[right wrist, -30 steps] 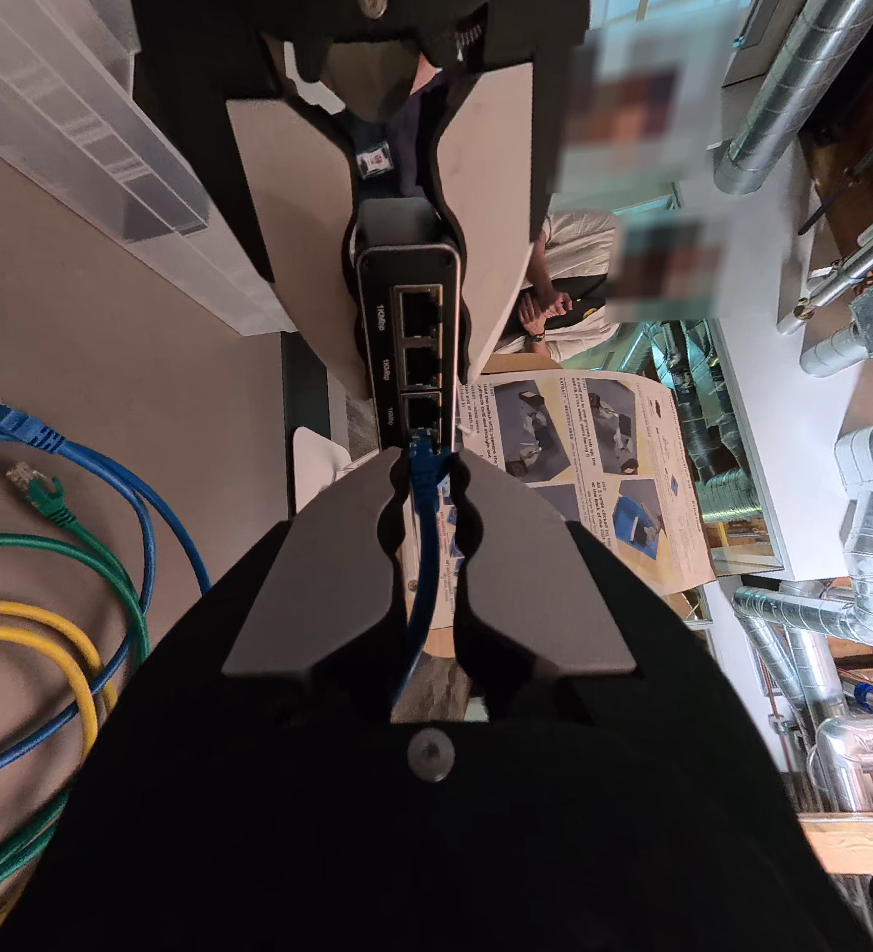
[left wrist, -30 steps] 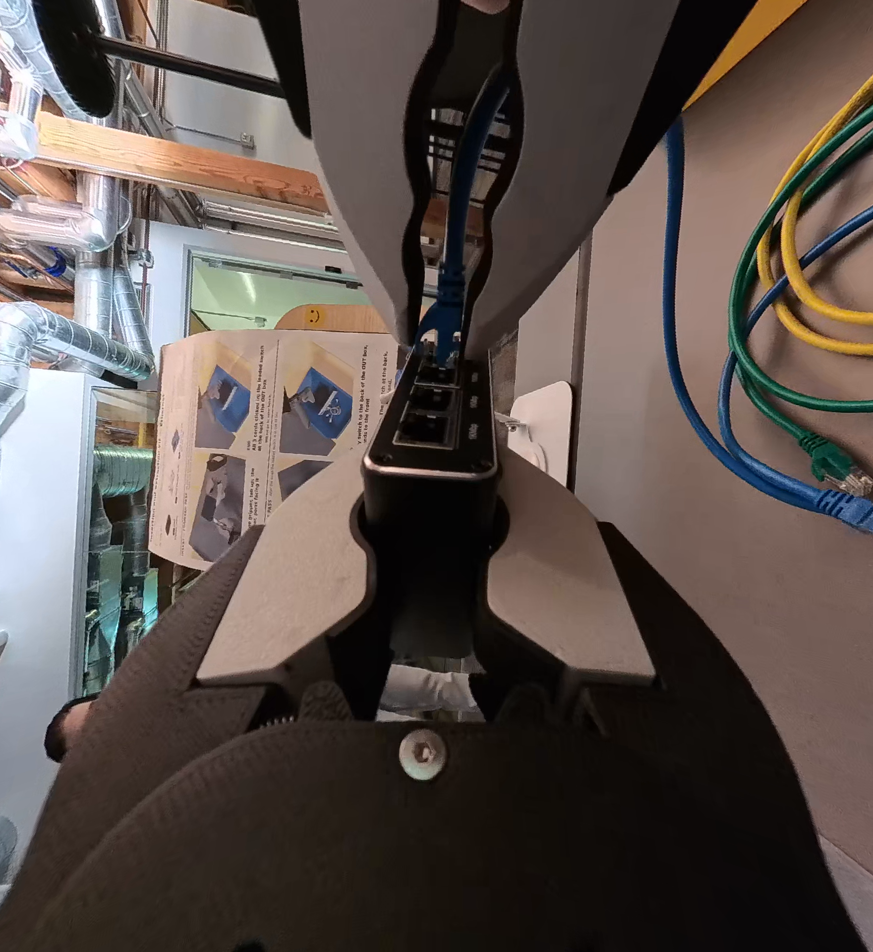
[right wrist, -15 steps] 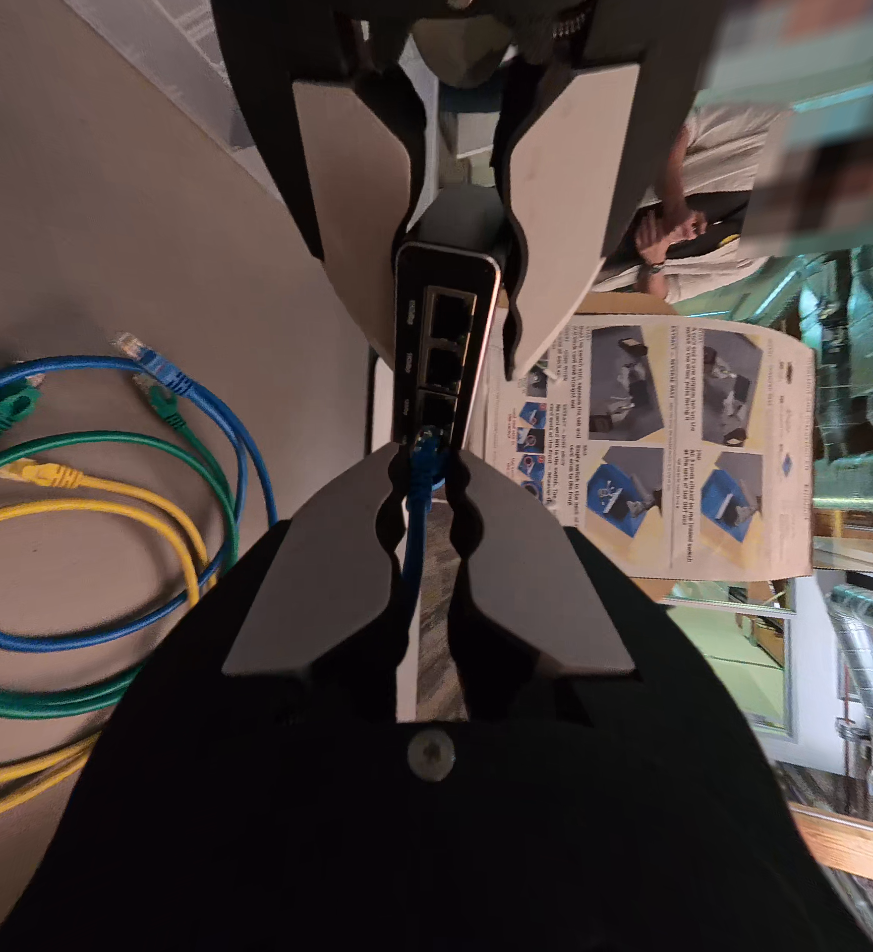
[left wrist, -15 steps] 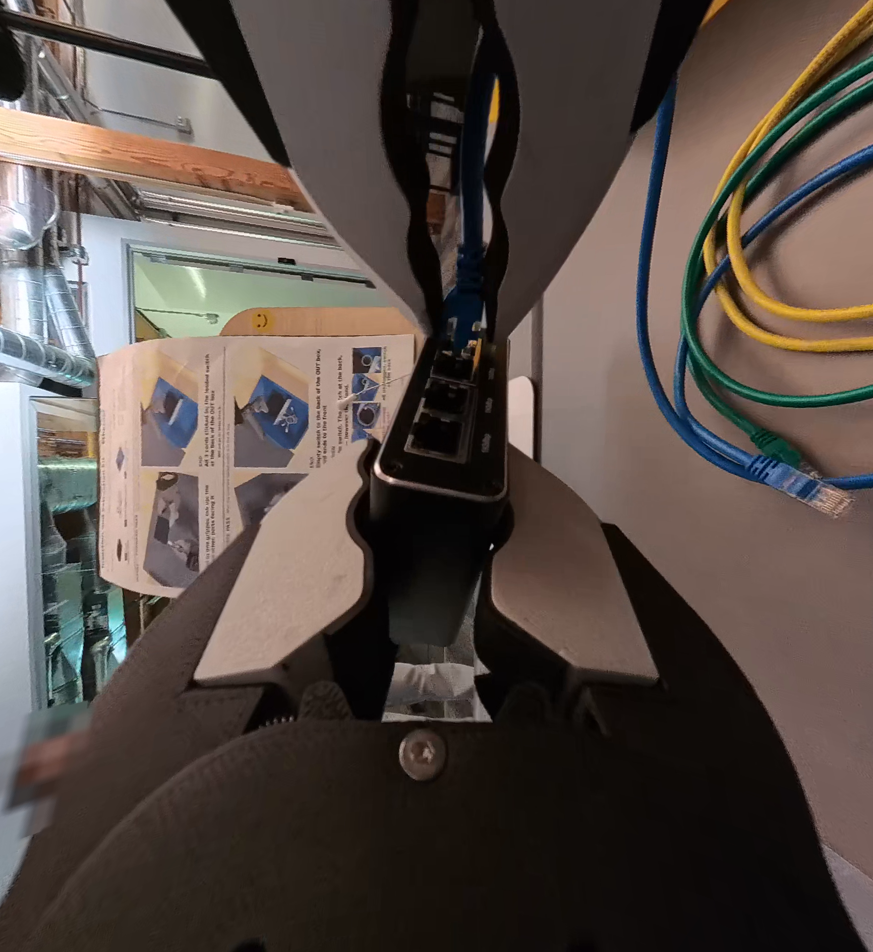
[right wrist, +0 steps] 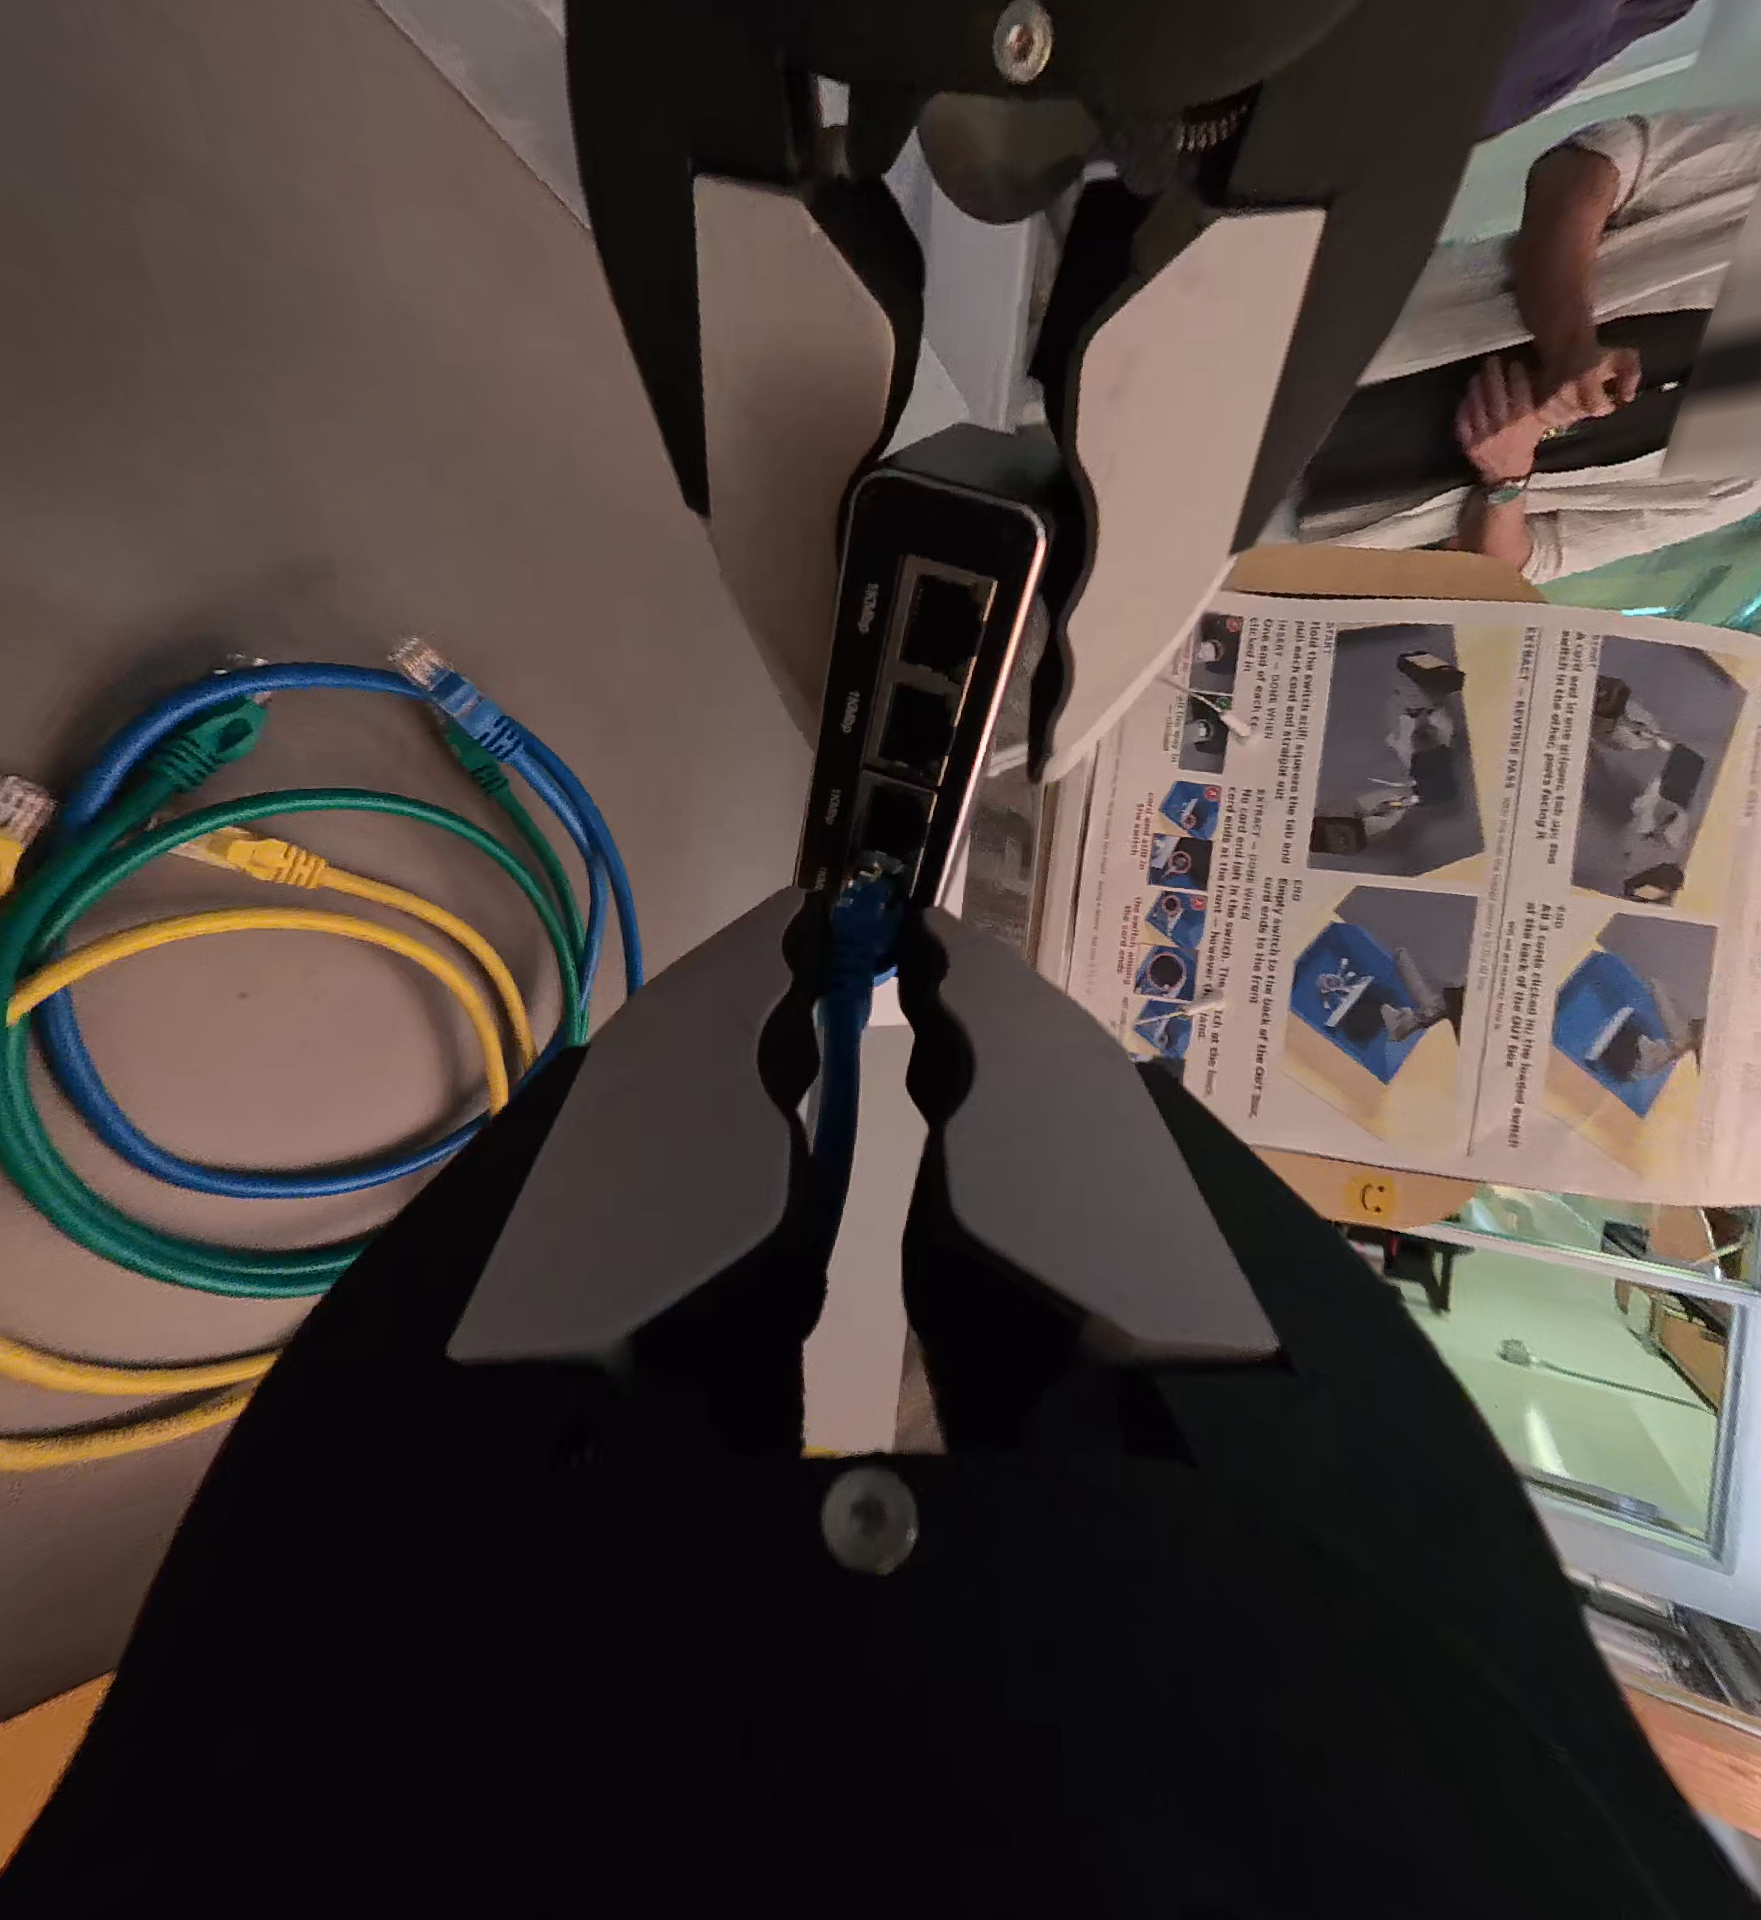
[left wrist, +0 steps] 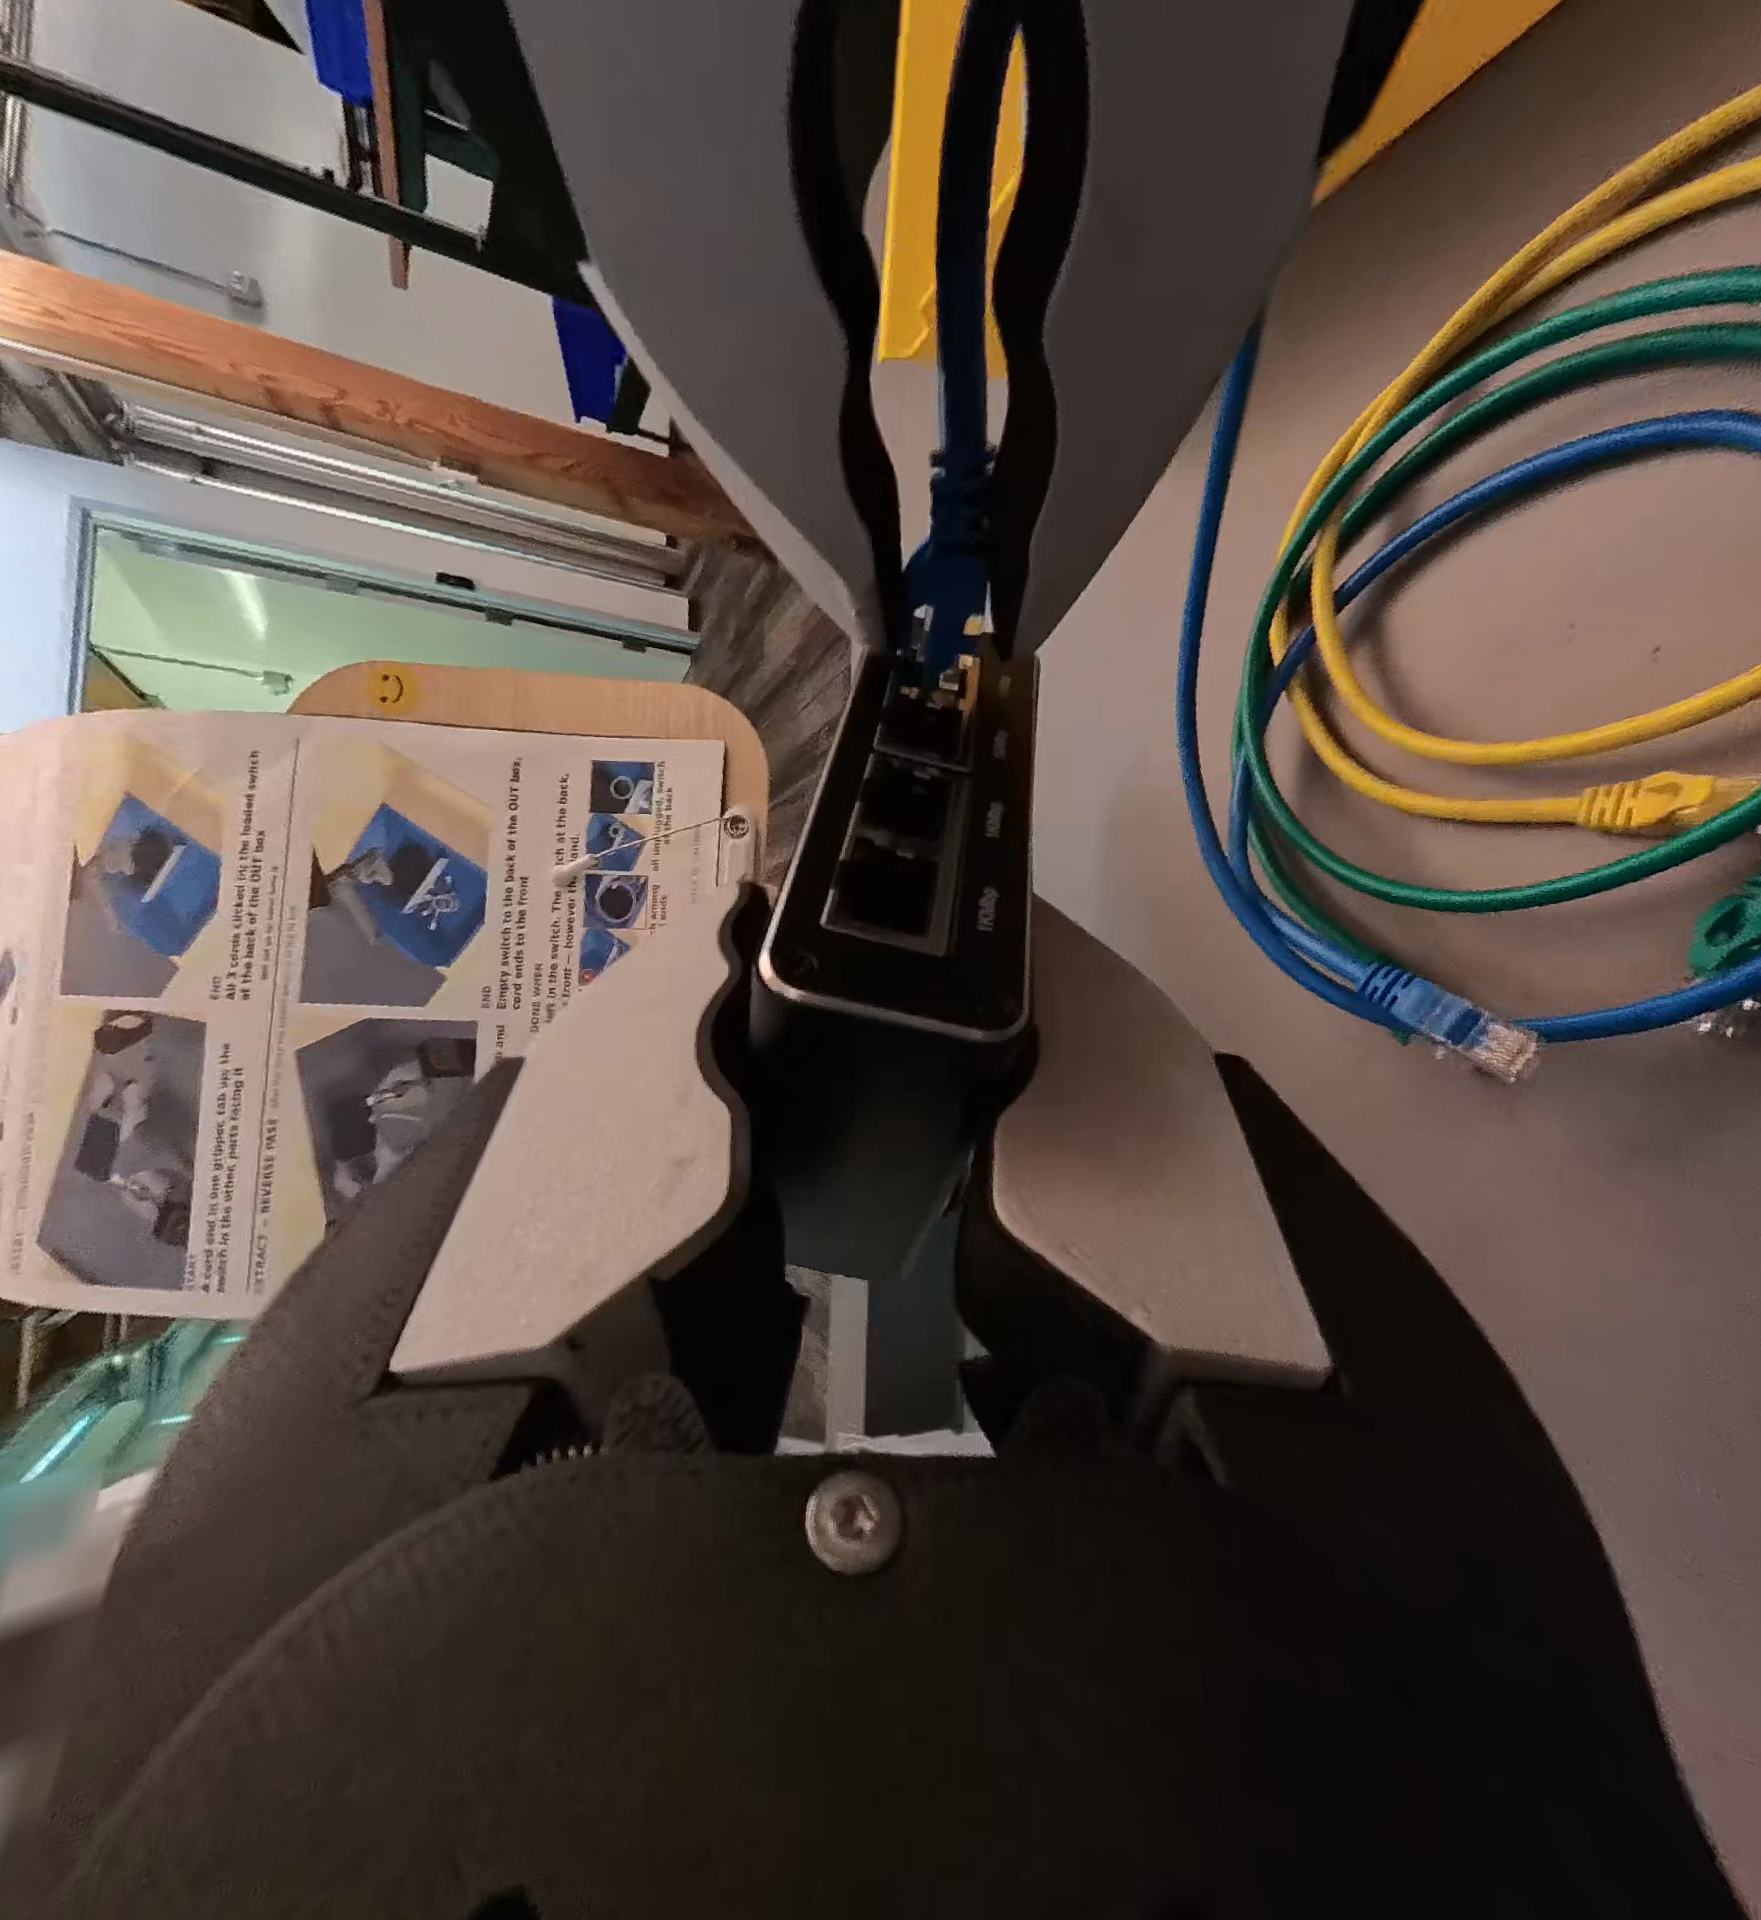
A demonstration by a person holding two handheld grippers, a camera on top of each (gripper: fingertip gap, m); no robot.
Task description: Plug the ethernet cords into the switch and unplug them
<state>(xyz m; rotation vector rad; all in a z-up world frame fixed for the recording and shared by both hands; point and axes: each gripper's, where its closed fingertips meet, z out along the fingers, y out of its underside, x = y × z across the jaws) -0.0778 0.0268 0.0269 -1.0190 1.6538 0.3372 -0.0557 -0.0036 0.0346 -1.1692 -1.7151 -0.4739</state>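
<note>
My left gripper (left wrist: 888, 977) is shut on the black switch (left wrist: 907, 883) and holds it off the table, ports facing up the view. My right gripper (right wrist: 863, 916) is shut on the blue ethernet cord (right wrist: 840, 1039) just behind its plug (right wrist: 868, 894). The plug's tip is at the mouth of the switch's end port (right wrist: 891, 831); I cannot tell how deep it sits. The other two ports are empty. In the left wrist view the right gripper (left wrist: 949, 629) comes in from the top with the blue cord (left wrist: 964, 343). In the right wrist view the left gripper (right wrist: 923, 727) grips the switch (right wrist: 917, 665) from the top.
Loose yellow, green and blue cords (left wrist: 1478, 665) lie coiled on the grey table (left wrist: 1634, 1299); they also show in the right wrist view (right wrist: 263, 935). An instruction sheet on a wooden board (left wrist: 336, 987) stands beyond the table edge. A person's hands (right wrist: 1541, 405) show far off. The tips of one gripper are about 4 centimeters away from the tips of the other.
Both grippers have swung together with the switch and cord, so the coiled cords show more fully. The blue plug stays at the end port. Both grips are unchanged.
</note>
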